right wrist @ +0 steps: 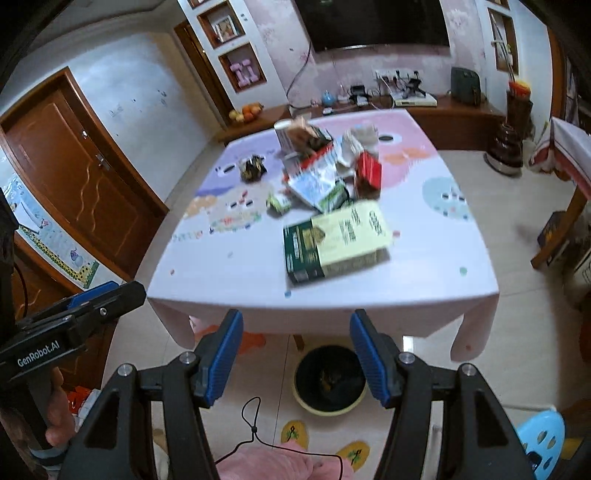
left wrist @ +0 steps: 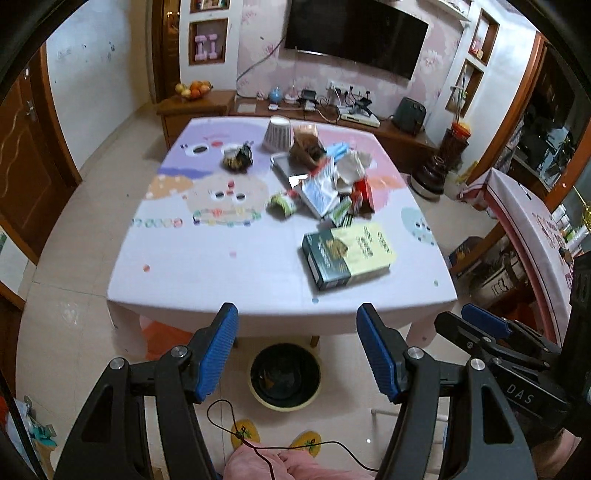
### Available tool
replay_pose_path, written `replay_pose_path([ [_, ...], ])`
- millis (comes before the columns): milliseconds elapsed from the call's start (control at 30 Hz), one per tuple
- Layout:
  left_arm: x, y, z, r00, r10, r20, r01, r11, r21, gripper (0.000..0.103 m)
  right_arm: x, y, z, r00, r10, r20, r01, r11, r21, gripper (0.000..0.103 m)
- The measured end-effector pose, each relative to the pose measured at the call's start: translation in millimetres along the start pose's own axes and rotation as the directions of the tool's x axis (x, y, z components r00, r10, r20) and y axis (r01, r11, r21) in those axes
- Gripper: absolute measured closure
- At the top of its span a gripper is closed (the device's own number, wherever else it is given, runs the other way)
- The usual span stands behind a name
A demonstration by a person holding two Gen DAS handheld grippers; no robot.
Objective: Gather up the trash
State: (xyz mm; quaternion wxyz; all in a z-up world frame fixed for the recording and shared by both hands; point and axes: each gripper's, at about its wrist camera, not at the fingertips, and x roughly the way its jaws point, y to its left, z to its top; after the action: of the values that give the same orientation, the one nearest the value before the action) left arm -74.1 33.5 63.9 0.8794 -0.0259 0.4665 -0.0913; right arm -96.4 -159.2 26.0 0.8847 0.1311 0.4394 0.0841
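Blue-padded and spread wide with nothing held, the left gripper (left wrist: 297, 345) and right gripper (right wrist: 295, 350) hang short of the table (left wrist: 207, 266), where the trash (left wrist: 325, 184) lies heaped, probably for dropping into the bin (left wrist: 285, 376) below.

Motion blur smears the trash heap (right wrist: 325, 166) at upper centre of the right wrist view; its wrappers cannot be told apart. The bin (left wrist: 285, 376) below the desk (left wrist: 221, 266) holds something dark, perhaps trash. The television (right wrist: 373, 22) is cropped by the top edge.
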Motion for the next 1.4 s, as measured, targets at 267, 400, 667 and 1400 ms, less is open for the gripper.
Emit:
replay_pose_path([
  [267, -7.8, 1.6, 33.8, 0.999, 0.021, 0.026, -0.021, 1.0, 0.004, 0.038, -10.0, 0.2, 29.5, 0.999, 0.001, 0.037, -0.001, 1.0, 0.012, 0.042],
  [400, -1.9, 6.6, 51.5, 0.999, 0.025, 0.021, -0.026, 0.999, 0.02, 0.03, -3.3, 0.6, 43.6, 1.0, -0.003, 0.03, 0.002, 1.0, 0.028, 0.042],
  [667, 39.7, 35.0, 102.4, 1.0, -0.008, -0.005, 0.008, 0.998, 0.061, 0.026, 31.2, 19.6, 90.0, 0.999, -0.025, 0.021, 0.024, 0.999, 0.044, 0.042],
  [1400, 256.1, 132.2, 281.8, 0.963, -0.082, -0.258, 0.197, 0.866, 0.46, 0.026, 262.4, 37.6, 154.0, 0.967, -0.096, -0.235, 0.215, 0.803, 0.556, 0.042],
])
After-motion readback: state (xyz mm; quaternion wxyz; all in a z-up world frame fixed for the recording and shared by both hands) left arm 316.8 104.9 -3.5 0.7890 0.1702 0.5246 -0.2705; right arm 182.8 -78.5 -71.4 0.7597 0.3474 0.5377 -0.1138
